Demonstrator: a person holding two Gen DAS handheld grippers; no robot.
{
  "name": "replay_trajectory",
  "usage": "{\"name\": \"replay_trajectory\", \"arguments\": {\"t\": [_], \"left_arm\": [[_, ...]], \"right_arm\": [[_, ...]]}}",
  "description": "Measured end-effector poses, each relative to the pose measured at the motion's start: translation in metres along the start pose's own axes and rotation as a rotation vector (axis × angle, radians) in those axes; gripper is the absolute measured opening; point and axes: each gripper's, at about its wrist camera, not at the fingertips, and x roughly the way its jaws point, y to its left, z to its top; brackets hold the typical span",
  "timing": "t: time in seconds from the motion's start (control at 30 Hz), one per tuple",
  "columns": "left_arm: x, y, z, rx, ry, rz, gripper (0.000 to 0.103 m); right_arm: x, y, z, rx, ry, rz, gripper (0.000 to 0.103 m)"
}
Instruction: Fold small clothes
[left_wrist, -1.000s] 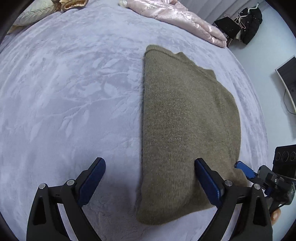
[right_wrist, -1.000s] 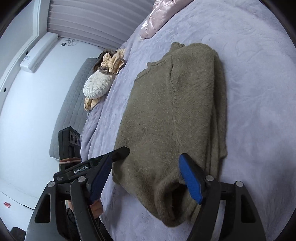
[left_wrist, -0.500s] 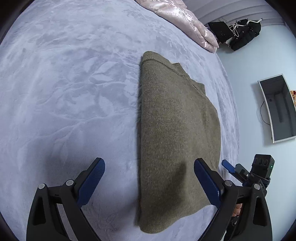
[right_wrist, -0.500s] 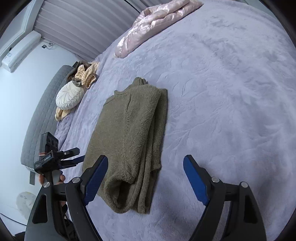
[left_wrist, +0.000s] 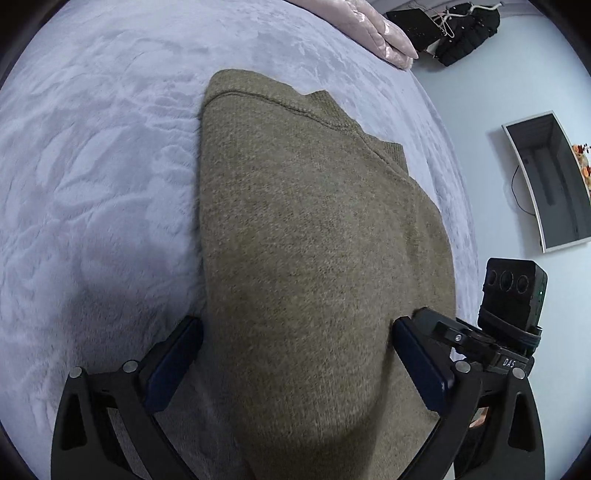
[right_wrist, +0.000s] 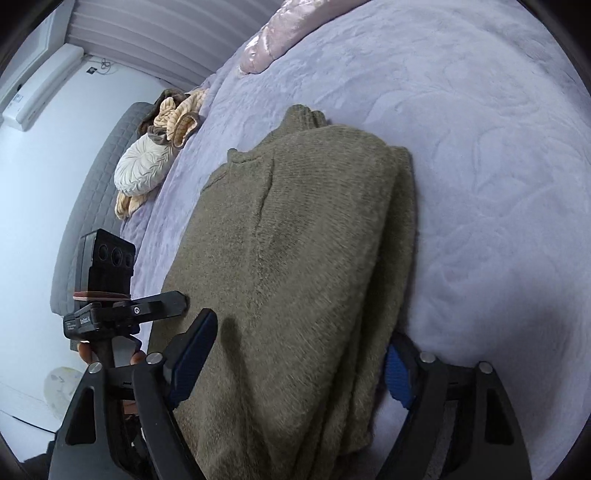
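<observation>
An olive-brown knitted sweater (left_wrist: 314, 240) lies folded lengthwise on the lilac bedspread (left_wrist: 92, 166). My left gripper (left_wrist: 295, 354) is open, its blue-padded jaws straddling the sweater's near end, low over it. In the right wrist view the same sweater (right_wrist: 303, 258) shows its stacked folded layers on the right side. My right gripper (right_wrist: 299, 354) is open too, jaws either side of the near end. The other gripper shows in each view, at the sweater's edge (left_wrist: 480, 339) (right_wrist: 122, 314).
A pink quilt (left_wrist: 369, 26) lies at the bed's far end. A white round cushion (right_wrist: 144, 166) and beige clothes (right_wrist: 177, 118) sit by the grey headboard (right_wrist: 92, 206). A wall screen (left_wrist: 550, 181) and black clothes (left_wrist: 461, 29) are beyond the bed edge.
Both grippers have come down and forward onto the sweater's near end, after lifting back half a second ago. The sweater now fills the space between each pair of open jaws.
</observation>
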Motion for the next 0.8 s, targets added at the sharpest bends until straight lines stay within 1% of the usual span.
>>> {"name": "replay_trajectory", "arguments": {"t": [0.07,0.1,0.13,0.27,0.37,0.47,0.57,0.7,0.8], "left_arm": [[0.003,-0.009,0.003,0.057,-0.005,0.031,0.074],[0.003,-0.011,0.004,0.067,-0.005,0.044,0.073],[0.002,-0.012,0.005,0.065,-0.009,0.046,0.066],[-0.007,-0.017,0.004,0.056,-0.019,0.048,0.053],[-0.017,-0.023,0.003,0.061,-0.028,0.062,0.049],[-0.029,-0.031,-0.001,0.074,-0.035,0.079,0.049],[-0.04,-0.034,-0.005,0.069,-0.025,0.089,0.049],[-0.053,-0.037,-0.011,0.054,0.004,0.117,0.046],[-0.067,-0.044,-0.019,0.066,0.005,0.141,0.046]], "right_arm": [[0.008,0.003,0.001,-0.012,0.01,-0.009,0.059],[0.011,0.003,0.001,-0.014,0.009,0.0,0.055],[0.012,0.004,0.001,-0.015,0.01,0.005,0.047],[0.008,0.012,0.002,-0.024,0.003,-0.016,0.041],[0.002,0.024,0.0,-0.039,-0.005,-0.039,0.039],[-0.006,0.043,0.0,-0.06,-0.013,-0.065,0.038],[-0.014,0.062,-0.002,-0.072,-0.018,-0.079,0.037],[-0.02,0.088,-0.006,-0.072,0.004,-0.122,0.037],[-0.024,0.105,-0.011,-0.068,0.018,-0.141,0.036]]}}
